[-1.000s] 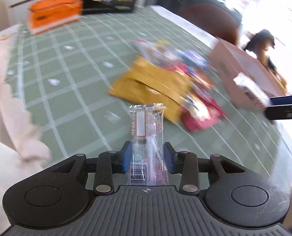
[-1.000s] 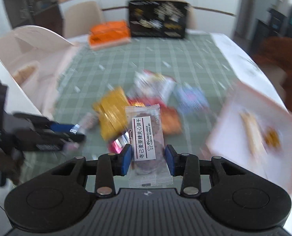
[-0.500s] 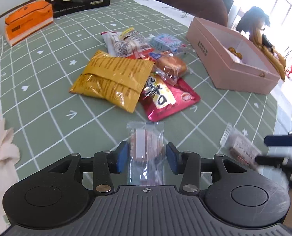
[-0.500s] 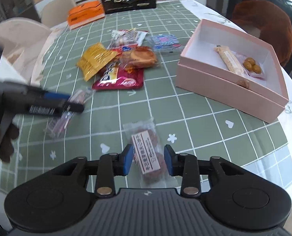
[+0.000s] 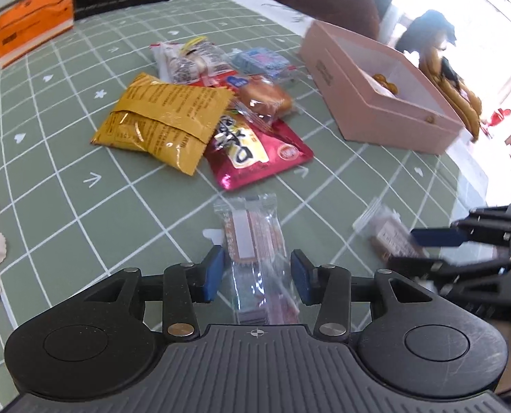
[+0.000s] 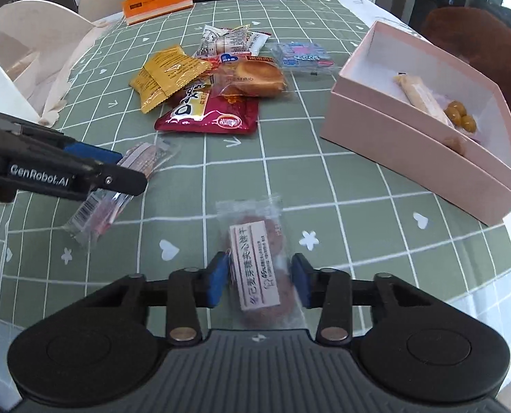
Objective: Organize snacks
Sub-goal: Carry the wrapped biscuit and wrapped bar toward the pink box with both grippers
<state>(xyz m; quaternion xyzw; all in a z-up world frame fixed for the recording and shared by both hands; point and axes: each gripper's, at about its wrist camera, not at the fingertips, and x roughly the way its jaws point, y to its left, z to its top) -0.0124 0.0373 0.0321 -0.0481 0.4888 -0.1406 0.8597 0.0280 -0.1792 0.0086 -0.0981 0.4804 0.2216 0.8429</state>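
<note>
Checked tablecloth: left gripper open astride wafer packet; right gripper closing, seemingly gripping biscuit packet.

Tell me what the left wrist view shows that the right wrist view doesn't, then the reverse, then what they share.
Left wrist only: a dark-haired figure beyond the pink box.
Right wrist only: the wrapped stick lying inside that box.
Both: the yellow bag, red bag, orange box, barcode packet and biscuit packet on the green cloth.
</note>
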